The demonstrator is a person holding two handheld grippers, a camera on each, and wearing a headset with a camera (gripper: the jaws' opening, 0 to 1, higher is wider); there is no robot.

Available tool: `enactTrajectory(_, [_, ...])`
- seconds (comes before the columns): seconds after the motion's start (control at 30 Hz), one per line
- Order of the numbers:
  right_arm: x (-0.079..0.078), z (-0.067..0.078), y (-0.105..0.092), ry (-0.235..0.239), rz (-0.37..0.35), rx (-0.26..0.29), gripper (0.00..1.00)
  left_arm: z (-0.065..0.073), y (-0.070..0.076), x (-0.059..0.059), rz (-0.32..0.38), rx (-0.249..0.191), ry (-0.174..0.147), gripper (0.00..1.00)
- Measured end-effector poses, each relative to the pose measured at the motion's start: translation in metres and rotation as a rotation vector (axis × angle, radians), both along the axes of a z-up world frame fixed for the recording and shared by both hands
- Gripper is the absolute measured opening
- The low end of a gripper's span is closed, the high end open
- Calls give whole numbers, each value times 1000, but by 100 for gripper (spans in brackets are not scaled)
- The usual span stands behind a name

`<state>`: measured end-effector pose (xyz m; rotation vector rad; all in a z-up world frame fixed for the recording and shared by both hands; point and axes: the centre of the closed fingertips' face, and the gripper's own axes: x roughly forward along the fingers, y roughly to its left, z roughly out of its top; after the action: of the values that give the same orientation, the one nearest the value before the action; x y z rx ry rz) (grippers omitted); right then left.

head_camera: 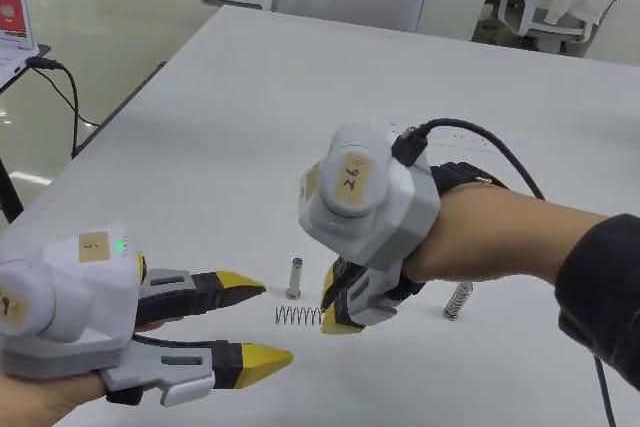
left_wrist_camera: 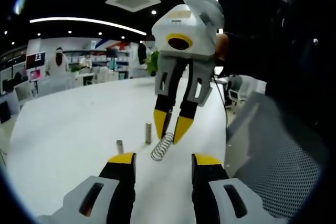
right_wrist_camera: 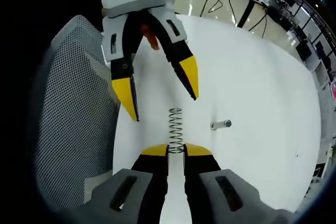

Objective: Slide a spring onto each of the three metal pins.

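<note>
Head view: white table (head_camera: 250, 97). The left gripper (head_camera: 262, 319) is at 7 o'clock in the frame, jaws spread wide with nothing between them, yellow tips aimed toward frame centre.

The right gripper (head_camera: 333, 305) is at centre, pointing down at the table, with a black cable (head_camera: 480, 137) leaving its housing.

The spring (head_camera: 298, 315) lies flat on the table. Its right end is at the right gripper's tips and the rest runs out toward 9 o'clock from them.

A pin (head_camera: 294, 278) stands upright just beside the spring, at 12 o'clock from it and not touching.

A second spring (head_camera: 458, 300) sits tilted at 3 o'clock from the right gripper, close to the forearm. I cannot tell whether it is on a pin.

Right gripper view: jaws drawn narrow, pinching the near end of the spring (right_wrist_camera: 176, 124), whose coils extend to 12 o'clock. The pin (right_wrist_camera: 220, 125) is at 3 o'clock from the spring, apart from it. The left gripper (right_wrist_camera: 160, 90) faces in from 12 o'clock, open.

Left gripper view: own jaws are wide apart. The right gripper (left_wrist_camera: 171, 126) comes down from 12 o'clock onto the spring (left_wrist_camera: 161, 148). The pin (left_wrist_camera: 148, 132) is at 10 o'clock from the spring, and a second pin (left_wrist_camera: 119, 146) is at 9 o'clock.
</note>
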<state>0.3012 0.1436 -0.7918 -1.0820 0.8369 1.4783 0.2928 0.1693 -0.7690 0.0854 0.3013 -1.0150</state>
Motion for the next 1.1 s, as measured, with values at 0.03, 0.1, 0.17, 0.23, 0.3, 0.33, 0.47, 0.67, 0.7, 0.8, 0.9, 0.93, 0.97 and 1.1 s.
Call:
enactTrajectory(0.03, [0, 1, 0, -4, 3, 0, 7, 1, -1, -1, -6, 0, -3, 35])
enactTrajectory(0.1, [-3, 4, -1, -8, 12, -1, 7, 3, -3, -2, -16, 0, -6, 32])
enactTrajectory(0.17, [-5, 6, -1, -10, 22, 1, 7, 4, -5, -2, -22, -2, -10, 29])
enactTrajectory(0.23, [-8, 8, -1, -12, 35, -2, 7, 6, -6, -2, -29, -2, -15, 26])
enactTrajectory(0.3, [-8, 9, -1, -17, 45, -5, 7, 8, -8, -3, -38, -2, -20, 23])
enactTrajectory(0.33, [-8, 10, -2, -20, 48, -7, 7, 8, -9, -4, -42, -1, -22, 22])
enactTrajectory(0.47, [-9, 12, -2, -26, 62, -13, 7, 9, -12, -7, -56, -1, -25, 17])
enactTrajectory(0.67, [-15, 14, -2, -30, 96, -26, 7, 11, -14, -10, -71, 2, -31, 10])
enactTrajectory(0.7, [-15, 14, -2, -31, 99, -28, 7, 11, -15, -10, -74, 2, -31, 8])
enactTrajectory(0.8, [-17, 14, -2, -33, 108, -29, 7, 10, -15, -11, -77, 6, -31, 6])
enactTrajectory(0.9, [-18, 14, -2, -34, 116, -31, 7, 10, -15, -12, -78, 7, -29, 5])
enactTrajectory(0.93, [-18, 14, -2, -34, 118, -30, 7, 10, -15, -12, -79, 8, -30, 5])
enactTrajectory(0.97, [-19, 15, -2, -33, 121, -29, 7, 9, -15, -12, -79, 8, -30, 5])
enactTrajectory(1.1, [-20, 16, -1, -38, 127, -28, 7, 9, -15, -12, -80, 13, -32, 4])
